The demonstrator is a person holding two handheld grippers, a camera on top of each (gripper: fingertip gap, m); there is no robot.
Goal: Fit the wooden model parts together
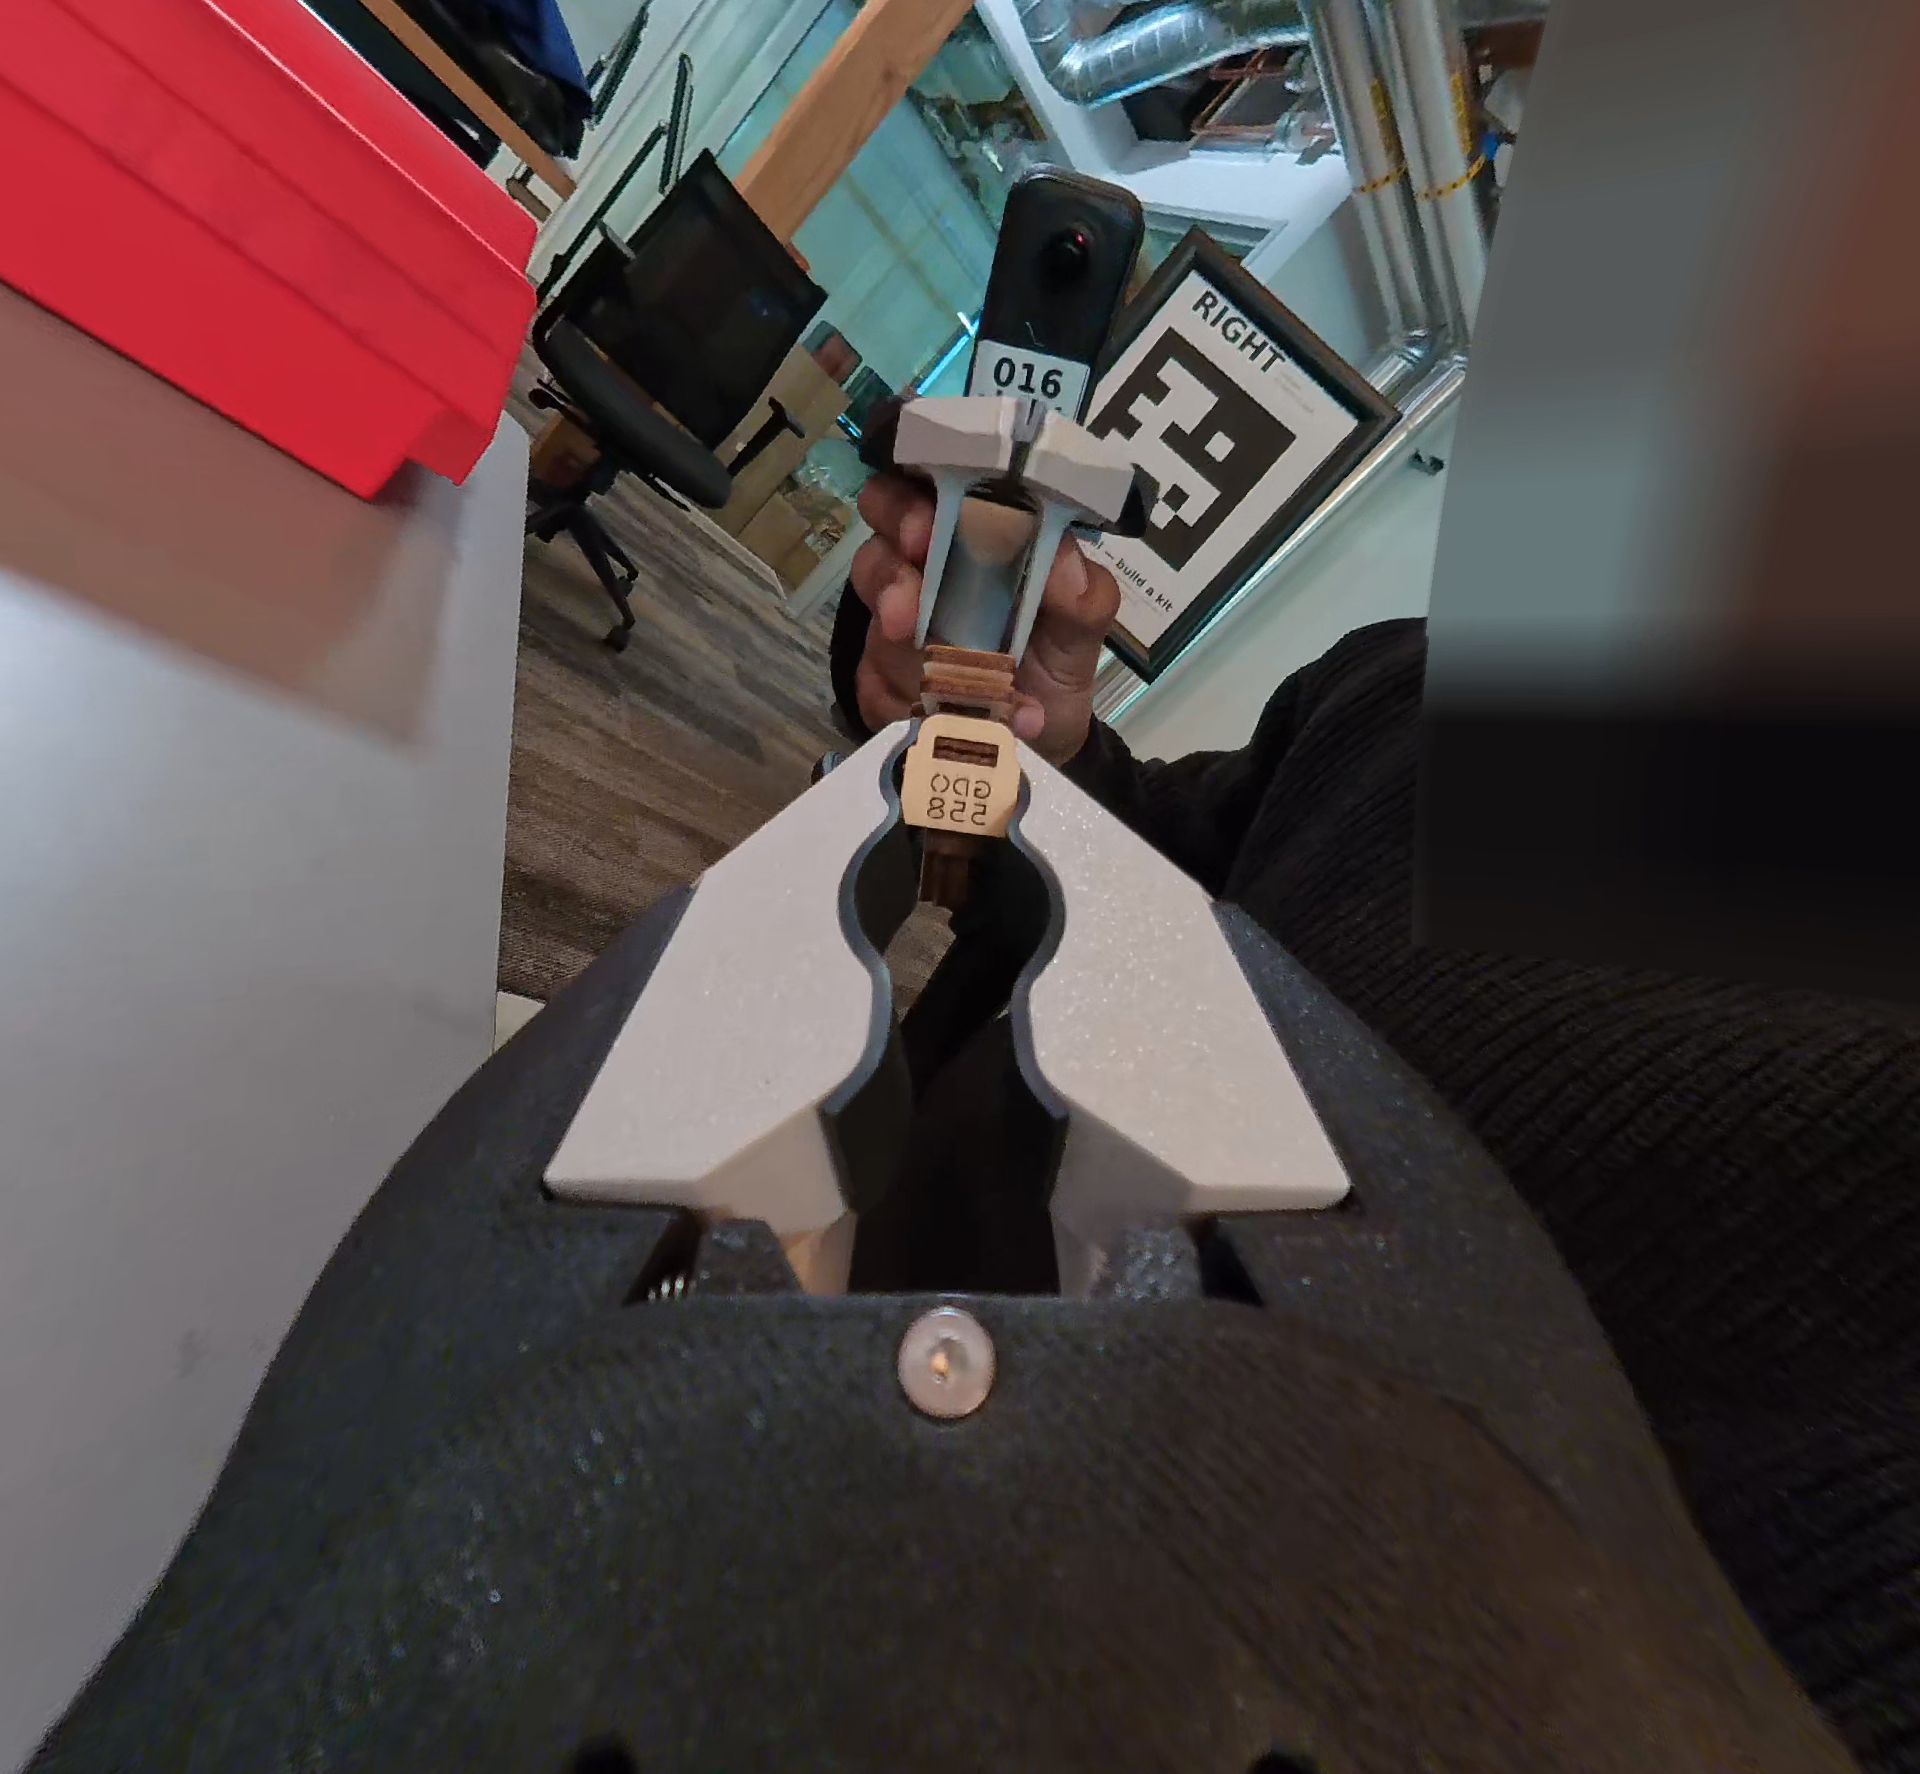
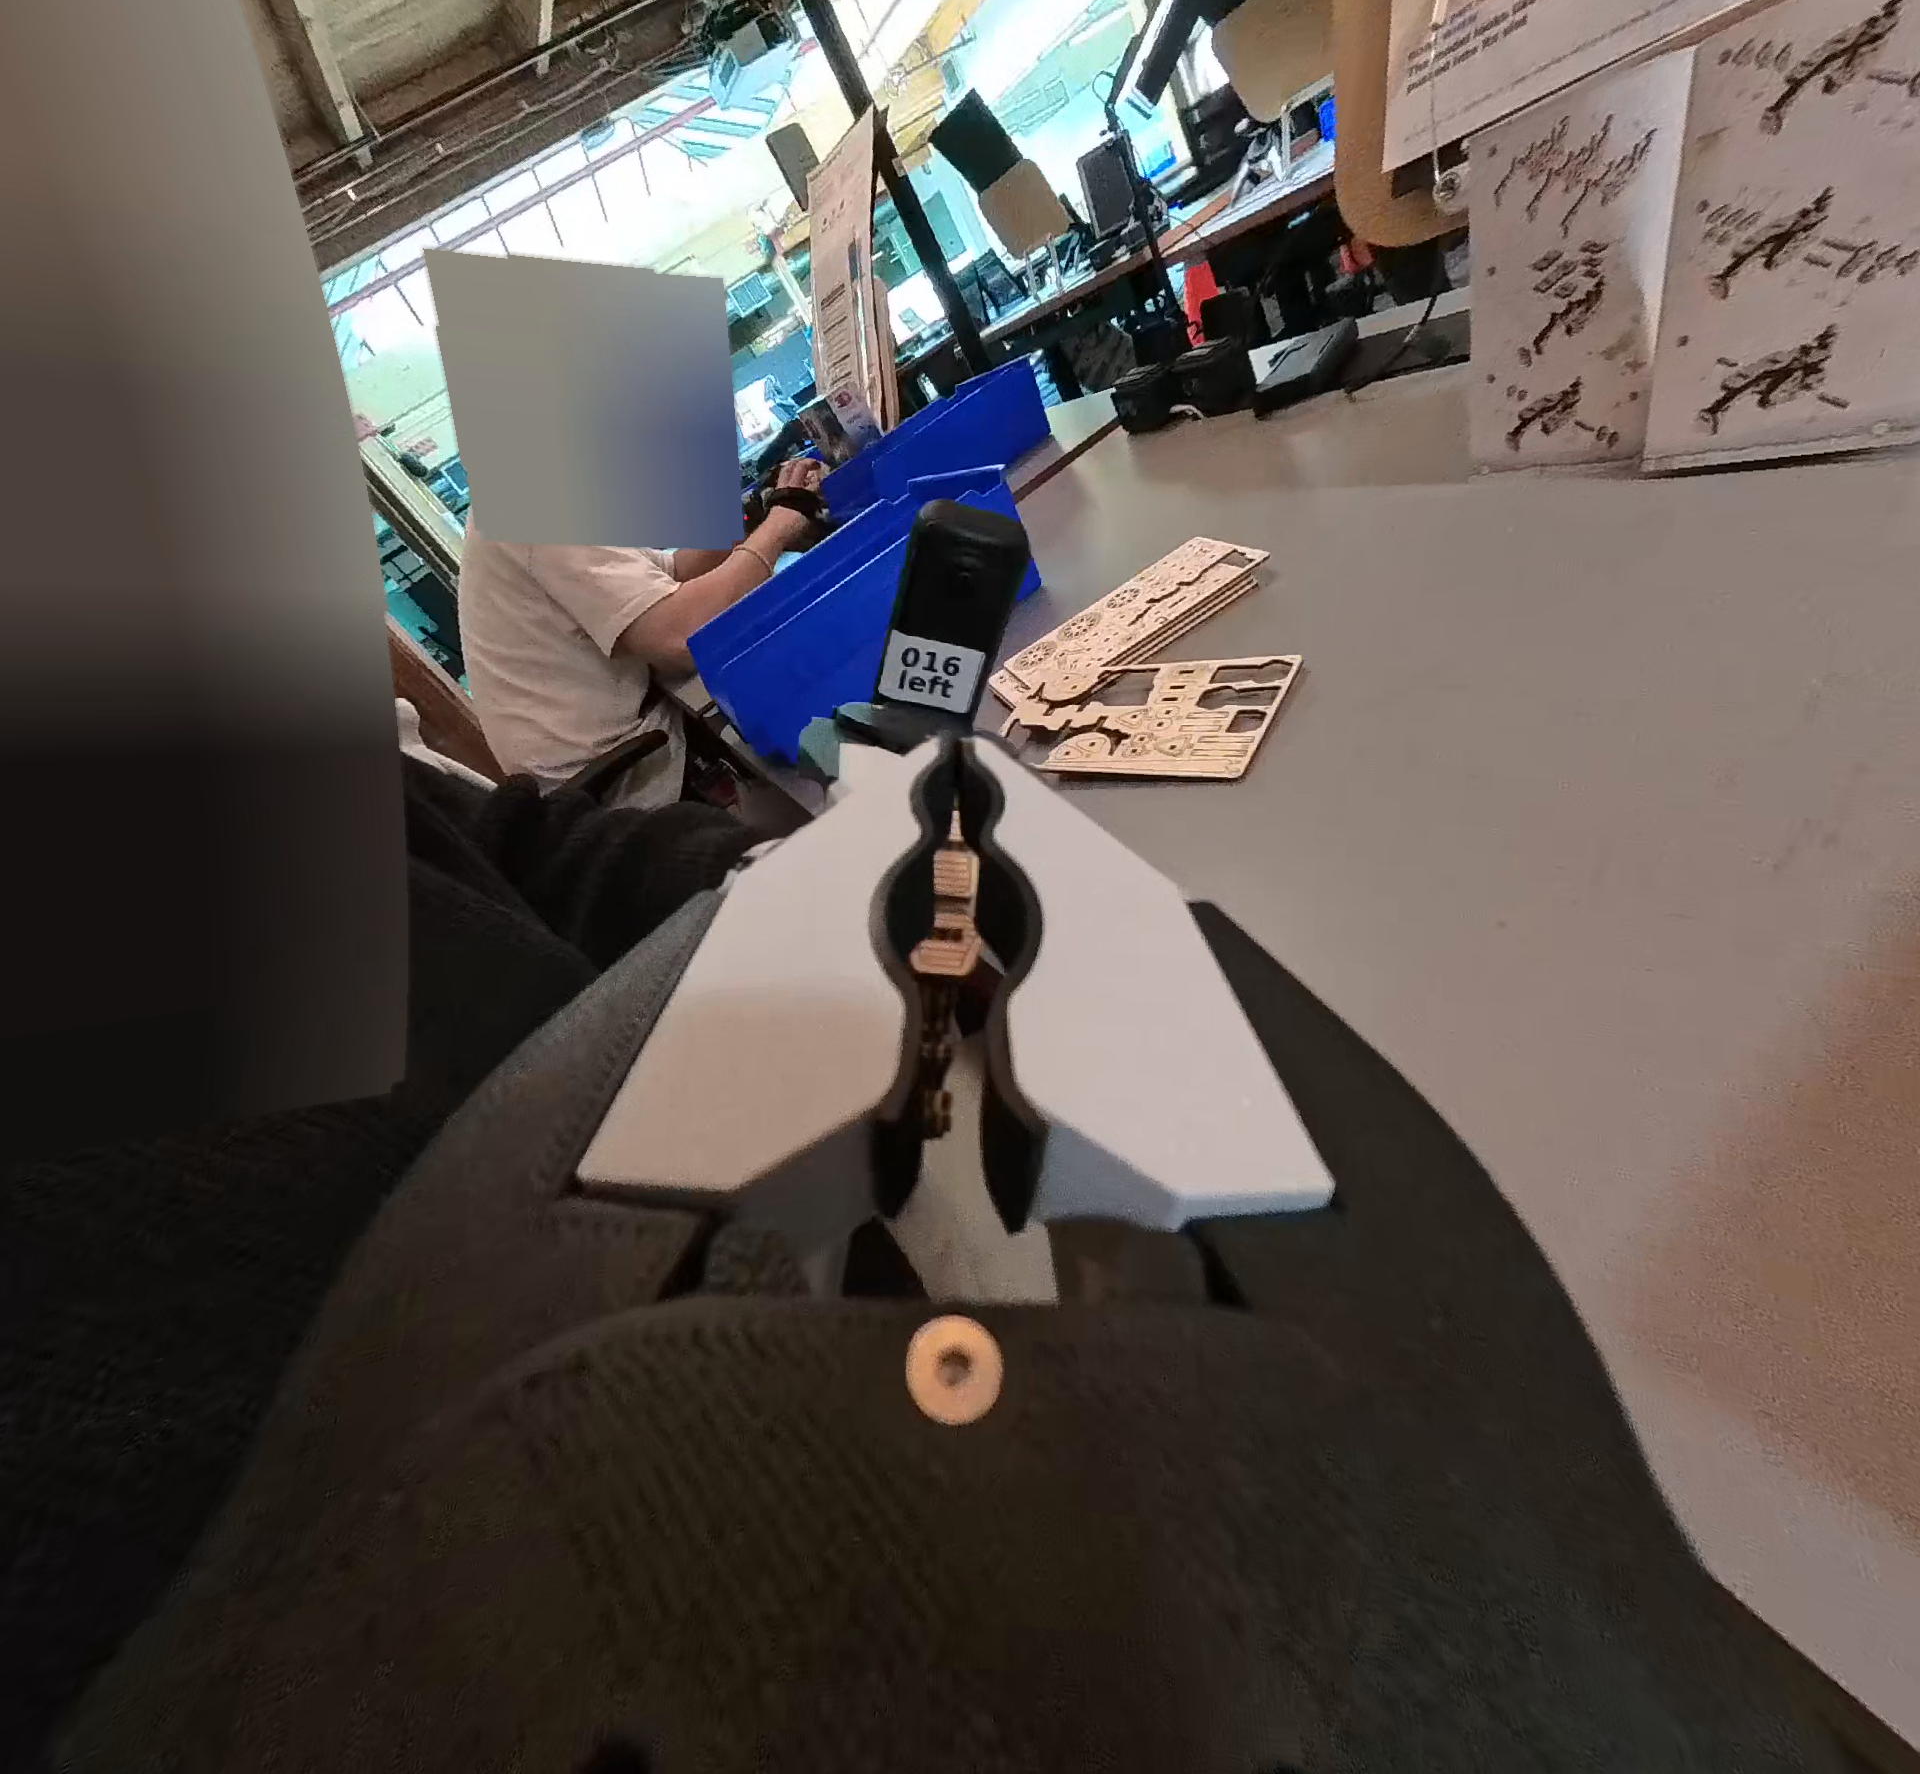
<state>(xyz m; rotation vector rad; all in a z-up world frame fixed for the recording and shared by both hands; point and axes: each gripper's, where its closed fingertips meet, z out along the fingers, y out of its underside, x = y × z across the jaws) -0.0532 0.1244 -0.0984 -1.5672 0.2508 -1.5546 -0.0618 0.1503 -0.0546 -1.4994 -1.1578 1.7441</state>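
My left gripper (image 1: 956,750) is shut on a small pale wooden plate (image 1: 956,786) with a slot in it, held at the fingertips. A dark wooden part (image 1: 943,870) pokes out below the plate. Facing it, my right gripper (image 1: 968,652) is held by a hand (image 1: 1060,654) and grips a stacked brown wooden part (image 1: 968,672) that touches the plate's top edge. In the right wrist view my right gripper (image 2: 956,756) is shut on a thin wooden model part (image 2: 948,935), which shows in the gap between the fingers. The left gripper's black camera (image 2: 951,602) stands just beyond.
Two laser-cut wooden sheets (image 2: 1153,685) lie on the grey table (image 2: 1507,789). Blue bins (image 2: 821,623) stand behind them, where a person (image 2: 561,644) sits. Instruction sheets (image 2: 1704,270) hang at the right. Red bins (image 1: 208,166) sit at the left, with an office chair (image 1: 644,436) beyond.
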